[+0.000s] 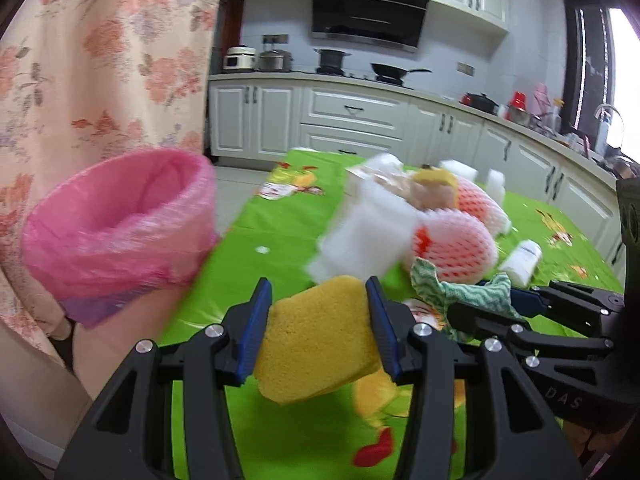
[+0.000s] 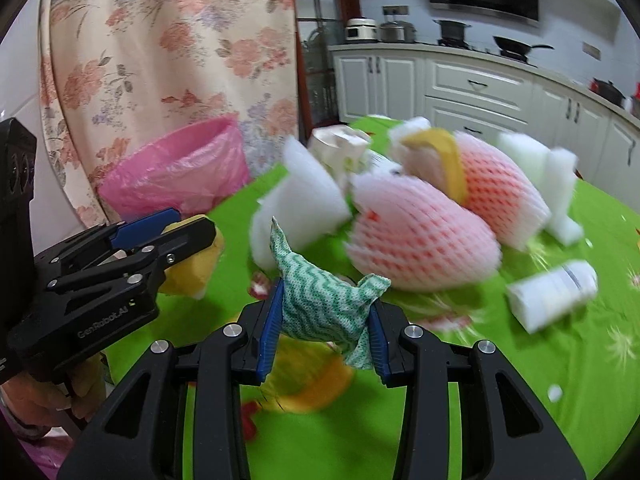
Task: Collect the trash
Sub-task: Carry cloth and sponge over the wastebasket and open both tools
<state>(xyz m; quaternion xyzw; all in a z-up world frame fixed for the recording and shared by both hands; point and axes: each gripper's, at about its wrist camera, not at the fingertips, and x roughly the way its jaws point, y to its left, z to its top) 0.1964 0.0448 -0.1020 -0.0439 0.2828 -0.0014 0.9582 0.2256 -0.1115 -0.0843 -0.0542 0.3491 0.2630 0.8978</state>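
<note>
Left of both tools sat the pink-bag-lined round trash bin (image 1: 120, 224), rim open, off the table edge and in front of a floral peach curtain (image 1: 100, 60); from the right wrist view it sat beyond the left tool. Left gripper (image 1: 318, 312) was clamped on a yellow rectangular foam sponge (image 1: 320, 340), blue pads (image 1: 256, 320) pressing its two side faces, sponge hanging below the fingers clear of the green cartoon-print tablecloth (image 1: 248, 220). Judgement: sponge was light and squashy, so the grip bit in; side-face hold looked fine, low slip risk. Right gripper (image 2: 326, 320) was clamped on a crumpled green-and-white wavy-striped cleaning cloth (image 2: 324, 300), corners sticking up above the pads and a tail drooping below. Judgement: cloth was limp and weightless, held only by the bunched middle, so a loose fold could pull out; pinching the thickest wad was the safer spot. Ahead of both tools, more trash lay on the cloth: white foam blocks (image 2: 300, 204), two pink foam fruit nets (image 2: 420, 240), with another yellow piece (image 2: 444, 152) on the pile. Right of the right tool, a small white cylindrical bottle (image 2: 552, 292) lay on its side. Judgement: nets and blocks were light and springy, squeeze mid-body; the bottle was stiffer, might roll, so grip across its barrel.
</note>
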